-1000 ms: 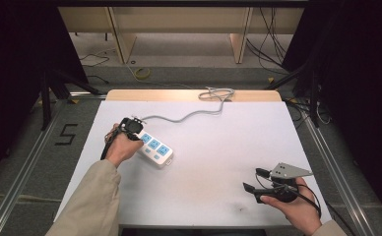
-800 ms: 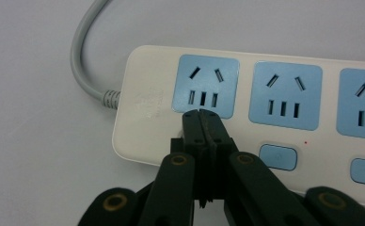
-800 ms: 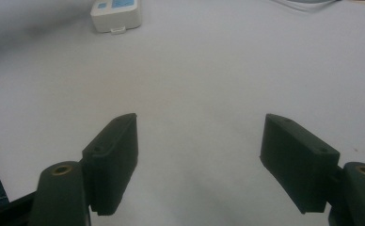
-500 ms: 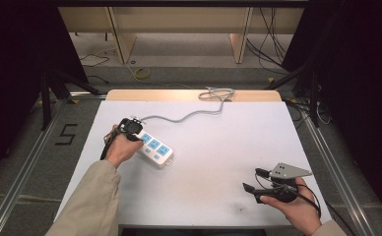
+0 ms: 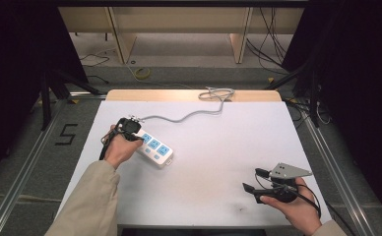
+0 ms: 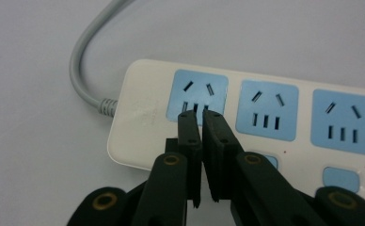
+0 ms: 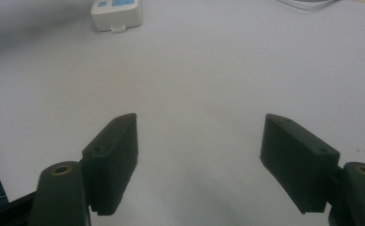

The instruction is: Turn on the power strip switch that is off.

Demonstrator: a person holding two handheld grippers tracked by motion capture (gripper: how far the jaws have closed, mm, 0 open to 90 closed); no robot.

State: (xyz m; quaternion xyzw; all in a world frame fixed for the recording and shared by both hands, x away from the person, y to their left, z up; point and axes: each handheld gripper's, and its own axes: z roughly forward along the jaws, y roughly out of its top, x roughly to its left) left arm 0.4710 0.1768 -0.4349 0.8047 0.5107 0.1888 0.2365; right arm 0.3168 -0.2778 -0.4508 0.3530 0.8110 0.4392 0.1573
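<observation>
A rigid, light power strip point(image 5: 152, 146) lies at the counter's point(image 5: 218, 147) left, best taken across its narrow body; left gripper point(image 6: 201, 123) fingers are pinched nearly together above it, right gripper point(image 7: 197, 136) fingers are spread wide.

One power strip point(image 5: 152, 147), two hand-held grippers

The power strip point(image 6: 246, 117) under the left gripper point(image 6: 202, 117) looks like smooth, slightly glossy white plastic with matt blue socket faces; its grey cord point(image 6: 84, 61) looks rubbery; the jaws are matt black plastic; the table point(image 7: 209, 70) is matt white.
</observation>
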